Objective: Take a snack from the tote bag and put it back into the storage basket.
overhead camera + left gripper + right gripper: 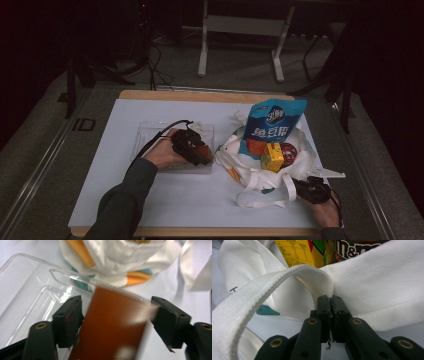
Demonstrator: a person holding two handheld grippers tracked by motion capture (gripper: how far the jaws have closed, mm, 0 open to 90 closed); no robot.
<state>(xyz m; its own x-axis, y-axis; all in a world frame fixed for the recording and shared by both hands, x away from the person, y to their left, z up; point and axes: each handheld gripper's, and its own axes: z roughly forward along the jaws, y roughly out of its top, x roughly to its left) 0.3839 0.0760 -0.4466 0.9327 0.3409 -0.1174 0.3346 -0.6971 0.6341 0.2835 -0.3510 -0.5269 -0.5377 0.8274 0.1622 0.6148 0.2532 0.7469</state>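
A dark room surrounds a white table (125, 200). From above, the left gripper (196, 150) sits over a clear tray (147, 132); the right gripper (311, 190) is at a white bag (300, 160) holding a blue pouch (272, 125).

Left gripper view: jaws apart, a brown packet (110, 327) between them, above the tray (25, 285).

Right gripper view: jaws clamped on the bag (374, 285) by its strap (262, 292); "m&m" reads on a dark pack (359, 246) beside a yellow carton (299, 252).

My right tongs' view: "m&m" on the dark packet (359, 248) | small nutrition print on the yellow carton (297, 252), too fine to read.
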